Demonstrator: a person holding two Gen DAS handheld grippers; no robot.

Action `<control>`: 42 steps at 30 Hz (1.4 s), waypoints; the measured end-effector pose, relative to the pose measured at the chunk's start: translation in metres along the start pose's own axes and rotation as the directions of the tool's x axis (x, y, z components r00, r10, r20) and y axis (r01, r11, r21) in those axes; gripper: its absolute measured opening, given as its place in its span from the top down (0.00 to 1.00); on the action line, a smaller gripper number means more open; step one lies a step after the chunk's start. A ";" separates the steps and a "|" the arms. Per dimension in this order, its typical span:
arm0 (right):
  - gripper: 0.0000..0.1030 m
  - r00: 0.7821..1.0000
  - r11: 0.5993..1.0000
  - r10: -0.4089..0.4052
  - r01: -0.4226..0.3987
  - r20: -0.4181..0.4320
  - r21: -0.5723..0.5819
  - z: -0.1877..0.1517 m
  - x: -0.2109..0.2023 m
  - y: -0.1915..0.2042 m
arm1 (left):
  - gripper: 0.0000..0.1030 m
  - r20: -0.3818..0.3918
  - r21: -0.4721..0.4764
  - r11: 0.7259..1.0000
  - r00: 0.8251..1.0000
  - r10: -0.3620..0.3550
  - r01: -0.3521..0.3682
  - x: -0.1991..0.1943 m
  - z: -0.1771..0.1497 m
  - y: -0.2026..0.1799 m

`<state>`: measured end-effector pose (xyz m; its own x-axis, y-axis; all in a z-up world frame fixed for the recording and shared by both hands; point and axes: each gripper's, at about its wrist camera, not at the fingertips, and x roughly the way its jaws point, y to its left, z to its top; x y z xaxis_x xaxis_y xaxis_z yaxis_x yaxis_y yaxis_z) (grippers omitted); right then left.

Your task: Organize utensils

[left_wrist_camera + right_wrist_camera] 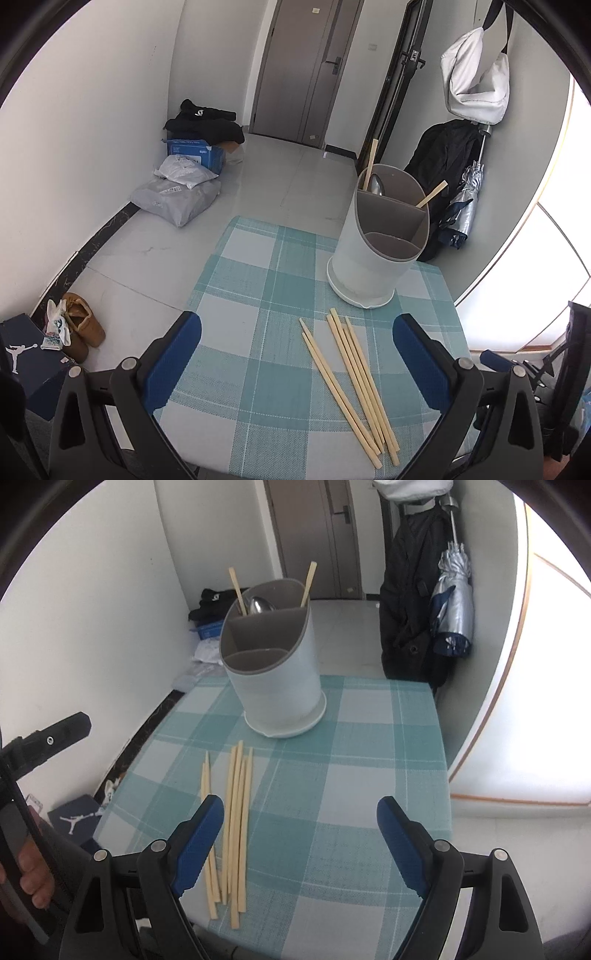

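Note:
Several pale wooden chopsticks (351,384) lie loose on the teal checked tablecloth (240,317), also in the right wrist view (232,823). A grey-white utensil holder (380,243) with three compartments stands behind them; its back compartment holds two chopsticks and a metal spoon (377,184). It also shows in the right wrist view (275,675). My left gripper (297,350) is open and empty, above the table left of the chopsticks. My right gripper (301,834) is open and empty, its left finger (199,842) over the chopsticks' near ends.
The table is small, with edges close on all sides (443,760). Bags and a blue box (192,162) lie on the floor by the wall. Shoes (81,325) sit at the left. A dark coat and umbrella (450,602) hang beyond the table.

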<state>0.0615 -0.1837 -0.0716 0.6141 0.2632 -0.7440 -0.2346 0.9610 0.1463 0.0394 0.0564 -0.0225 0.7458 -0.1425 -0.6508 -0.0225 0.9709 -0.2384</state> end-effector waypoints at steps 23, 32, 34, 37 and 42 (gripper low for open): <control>0.62 0.954 0.986 -0.023 -0.028 -0.299 -0.167 -0.001 0.106 0.048 | 0.01 -0.084 -0.270 0.961 0.992 -0.090 0.064 0.016 0.020 0.052; 0.74 0.949 0.982 -0.053 -0.007 -0.309 -0.190 0.006 0.112 0.053 | 0.01 -0.095 -0.300 0.952 0.991 -0.096 0.063 0.017 0.022 0.057; 0.82 0.950 0.979 -0.057 -0.006 -0.308 -0.202 0.009 0.114 0.054 | 0.01 -0.095 -0.304 0.951 0.991 -0.093 0.060 0.017 0.021 0.058; 0.94 0.948 0.973 -0.057 -0.018 -0.314 -0.230 0.010 0.115 0.054 | 0.01 -0.094 -0.302 0.952 0.992 -0.082 0.050 0.016 0.021 0.059; 0.95 0.926 0.977 0.006 -0.087 -0.377 -0.197 0.004 0.106 0.045 | 0.01 -0.095 -0.329 0.943 0.992 -0.086 0.051 0.016 0.021 0.063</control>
<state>0.1190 -0.1119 -0.1412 0.2831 0.2176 -0.9341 -0.4309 0.8990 0.0789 0.0642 0.1192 -0.0323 0.6784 -0.2435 -0.6931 -0.2022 0.8452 -0.4947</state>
